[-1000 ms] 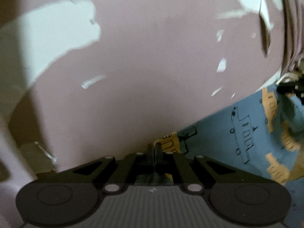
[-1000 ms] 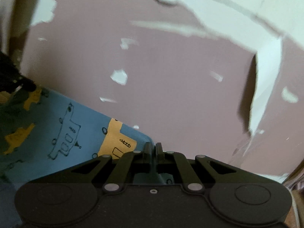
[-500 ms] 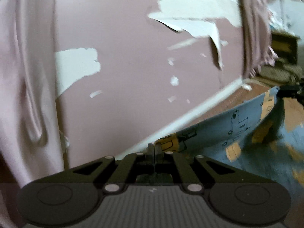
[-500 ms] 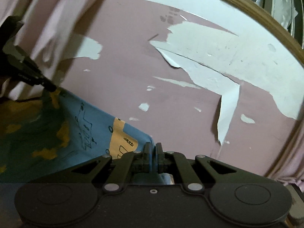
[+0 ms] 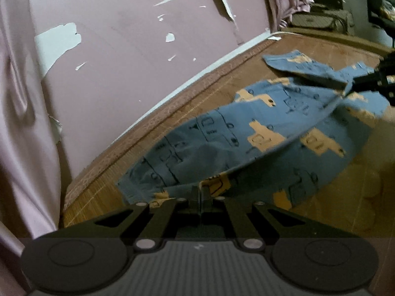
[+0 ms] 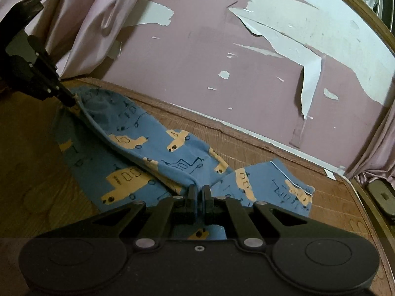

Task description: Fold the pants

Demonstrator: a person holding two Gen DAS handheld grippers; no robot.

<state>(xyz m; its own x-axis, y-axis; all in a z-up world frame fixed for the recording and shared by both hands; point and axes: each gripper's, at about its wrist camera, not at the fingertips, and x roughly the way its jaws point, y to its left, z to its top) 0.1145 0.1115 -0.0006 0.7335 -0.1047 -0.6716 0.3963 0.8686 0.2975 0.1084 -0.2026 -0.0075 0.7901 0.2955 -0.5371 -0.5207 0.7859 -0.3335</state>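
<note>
The blue pants (image 6: 153, 153) hang stretched over a woven mat (image 6: 321, 185), each end pinched: the left gripper (image 5: 199, 192) and right gripper (image 6: 199, 190) both clamp cloth. Behind stands a peeling pink wall (image 6: 197, 61) (curtains (image 5: 22, 123) alongside), nothing blocking.

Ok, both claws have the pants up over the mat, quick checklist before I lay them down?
1. Left claw shut on pants: ok.
2. Right claw shut on pants: ok.
3. Cloth spans between the claws with no twist: not ok, it sags and folds over.
4. Far part of the pants flat on the mat: not ok, rumpled.
5. Mat bare where the pants will land: cannot tell.
</note>
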